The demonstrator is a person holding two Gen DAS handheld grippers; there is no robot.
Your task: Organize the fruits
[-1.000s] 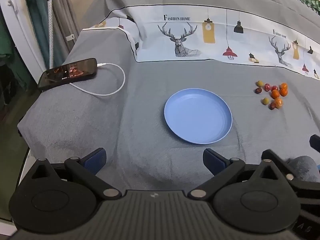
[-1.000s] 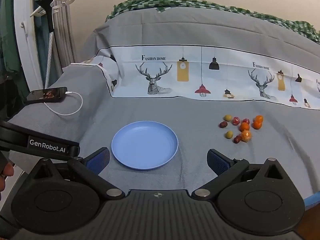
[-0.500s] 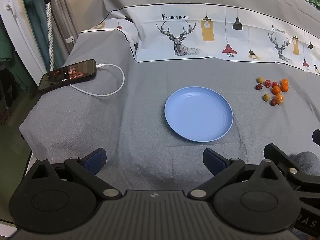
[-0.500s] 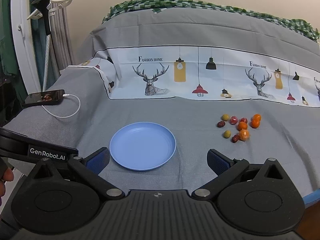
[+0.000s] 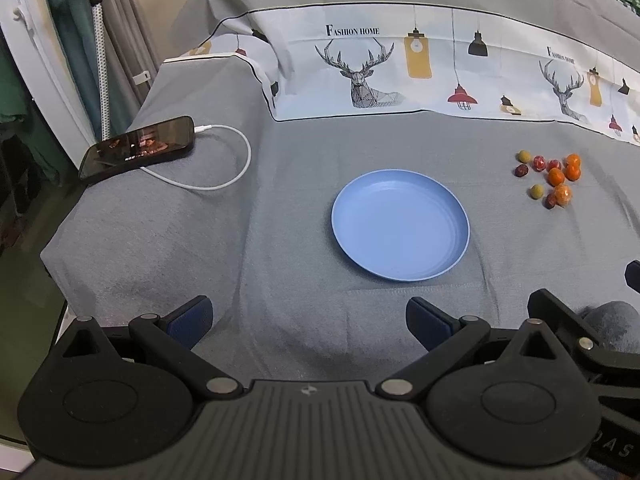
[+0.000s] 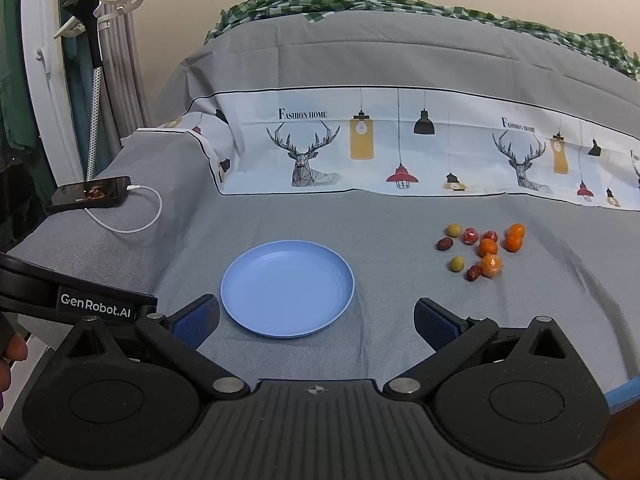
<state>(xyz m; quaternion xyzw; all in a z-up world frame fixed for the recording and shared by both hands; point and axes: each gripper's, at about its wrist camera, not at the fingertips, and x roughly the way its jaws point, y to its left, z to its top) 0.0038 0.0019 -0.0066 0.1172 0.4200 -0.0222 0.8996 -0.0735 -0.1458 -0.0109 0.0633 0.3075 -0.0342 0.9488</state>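
Plainly, with both the left gripper (image 5: 308,316) and right gripper (image 6: 316,318) spread and empty, the small round fruits (image 6: 482,250) clustered right of the bare blue plate (image 6: 344,280) may roll off across the soft grey cloth (image 6: 380,216) if nudged.

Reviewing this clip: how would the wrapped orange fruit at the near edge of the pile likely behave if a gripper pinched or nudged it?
The wrapped orange fruit looks round, so a nudge would probably roll it on the grey cloth. Its shiny wrapper suggests the pads may slip. It seems to touch a dark red fruit, which would likely shift too.
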